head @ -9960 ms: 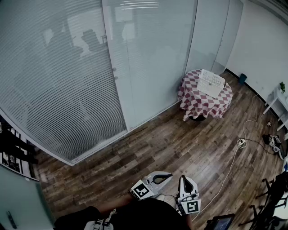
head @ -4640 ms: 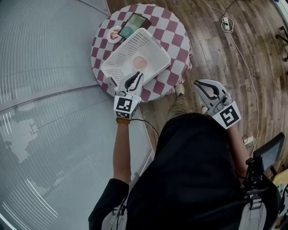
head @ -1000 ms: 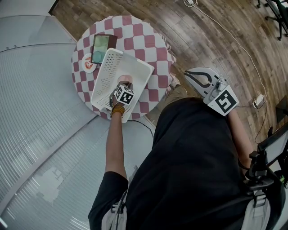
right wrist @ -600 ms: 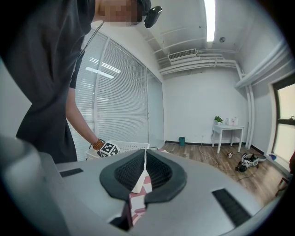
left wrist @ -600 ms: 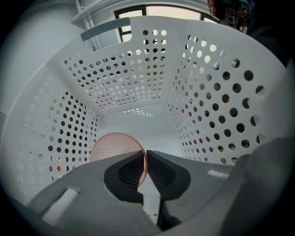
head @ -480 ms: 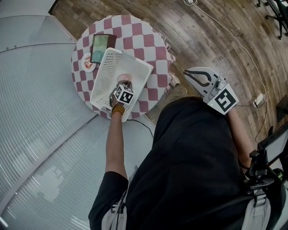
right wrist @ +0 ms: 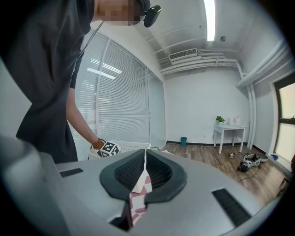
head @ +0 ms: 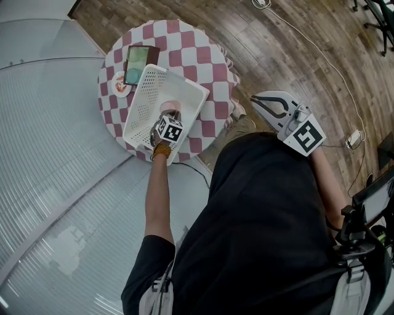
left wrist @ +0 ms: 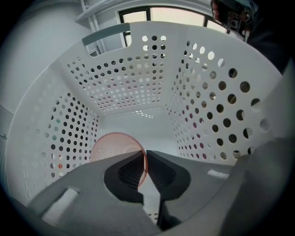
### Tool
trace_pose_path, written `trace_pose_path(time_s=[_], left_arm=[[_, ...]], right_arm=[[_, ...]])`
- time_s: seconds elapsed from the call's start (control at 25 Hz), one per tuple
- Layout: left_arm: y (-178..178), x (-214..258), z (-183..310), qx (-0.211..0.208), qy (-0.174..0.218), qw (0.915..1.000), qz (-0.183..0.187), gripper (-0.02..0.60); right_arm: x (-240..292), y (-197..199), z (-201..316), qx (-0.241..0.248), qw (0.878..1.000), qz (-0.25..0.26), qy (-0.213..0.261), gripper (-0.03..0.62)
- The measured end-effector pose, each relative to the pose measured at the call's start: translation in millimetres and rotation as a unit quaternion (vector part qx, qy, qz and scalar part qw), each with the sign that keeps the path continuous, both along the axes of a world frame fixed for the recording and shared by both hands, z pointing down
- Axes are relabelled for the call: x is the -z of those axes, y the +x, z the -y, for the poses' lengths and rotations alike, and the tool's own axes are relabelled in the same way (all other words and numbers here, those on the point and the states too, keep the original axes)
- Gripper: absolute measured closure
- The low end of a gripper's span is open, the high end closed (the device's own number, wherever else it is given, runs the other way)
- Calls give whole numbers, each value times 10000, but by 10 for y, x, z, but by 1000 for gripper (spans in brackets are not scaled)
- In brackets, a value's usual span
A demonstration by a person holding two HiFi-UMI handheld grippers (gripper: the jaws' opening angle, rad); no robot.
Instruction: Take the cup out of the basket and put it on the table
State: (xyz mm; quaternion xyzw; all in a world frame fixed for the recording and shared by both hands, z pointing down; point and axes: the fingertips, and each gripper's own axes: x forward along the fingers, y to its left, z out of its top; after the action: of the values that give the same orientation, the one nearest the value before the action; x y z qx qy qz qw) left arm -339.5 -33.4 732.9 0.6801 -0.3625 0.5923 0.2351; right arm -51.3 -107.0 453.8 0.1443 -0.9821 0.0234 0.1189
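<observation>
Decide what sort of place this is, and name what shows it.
Probably an office-type room: a glass partition with blinds, a ceiling air-conditioning unit and strip light, wood-look floor.

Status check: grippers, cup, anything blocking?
Left gripper down in the basket, shut on the rim of the cup. Right gripper shut, empty, off beside the table. Cup not yet lifted. Only basket walls around it.
</observation>
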Motion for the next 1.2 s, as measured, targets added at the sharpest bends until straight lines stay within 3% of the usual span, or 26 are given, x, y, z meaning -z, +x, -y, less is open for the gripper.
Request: trace_pose_path(time_s=[1.2], left_arm=[[26, 676, 84, 263, 778, 9966, 84, 561]], right_arm=[[-33, -310, -197, 569, 9983, 131, 36, 579]])
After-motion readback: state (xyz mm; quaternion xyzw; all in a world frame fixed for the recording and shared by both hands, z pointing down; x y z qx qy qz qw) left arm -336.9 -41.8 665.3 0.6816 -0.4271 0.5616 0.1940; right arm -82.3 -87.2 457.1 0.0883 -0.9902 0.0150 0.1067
